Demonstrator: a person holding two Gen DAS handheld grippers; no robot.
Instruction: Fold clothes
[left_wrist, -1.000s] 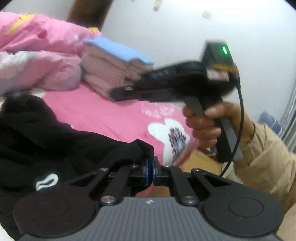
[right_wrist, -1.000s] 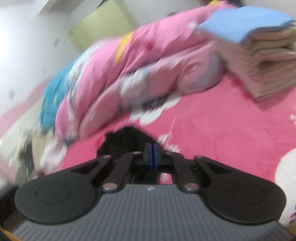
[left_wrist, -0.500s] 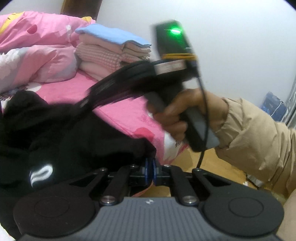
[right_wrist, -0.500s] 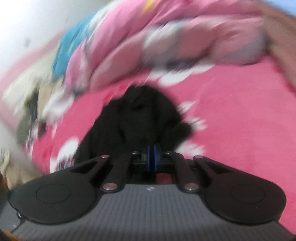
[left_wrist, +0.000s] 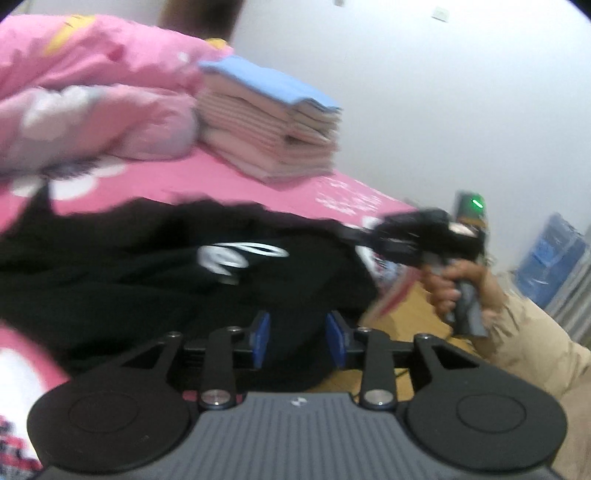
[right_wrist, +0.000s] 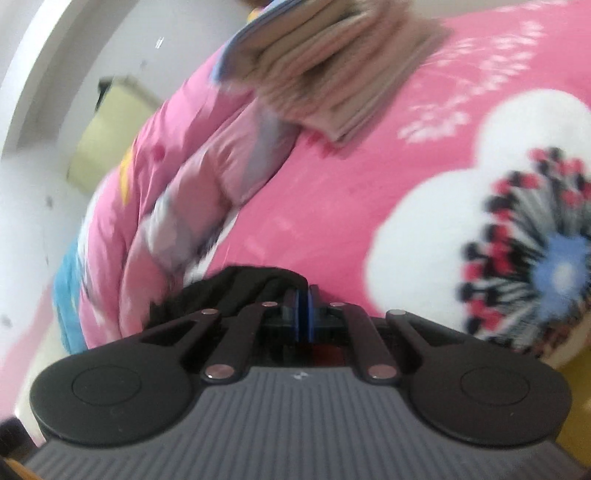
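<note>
On the pink bed (left_wrist: 229, 177), nearest the left camera, the left gripper (left_wrist: 297, 345) has its two blue-padded fingers (left_wrist: 259, 341) spread apart, with a fold of the one black garment (left_wrist: 147, 273) lying in the gap between them; the pads do not press on it. The garment spreads from there to the left and away across the sheet, a white looping logo (left_wrist: 236, 256) showing on its top face. Its far right edge runs to the right gripper (left_wrist: 351, 233), held in the person's right hand (left_wrist: 452, 286) out past the bed's near right edge, a tan sleeve (left_wrist: 532, 343) behind it.

In the right wrist view, the right gripper's (right_wrist: 303, 314) fingers (right_wrist: 293, 314) are pressed together and pinch a bunch of the black garment (right_wrist: 229, 291), which trails off to the left of the pads over the sheet (right_wrist: 332, 206). One large white flower print (right_wrist: 480, 236) with a blue centre lies on the sheet to the right.

Farther back sits one stack of folded pinkish cloths (left_wrist: 273, 144), topped by one blue piece (left_wrist: 273, 83), well apart from the garment. To its left lies one bunched pink quilt (left_wrist: 85, 107). Beyond is a white wall (left_wrist: 443, 92); one blue crate (left_wrist: 546, 266) stands on the floor at far right.
</note>
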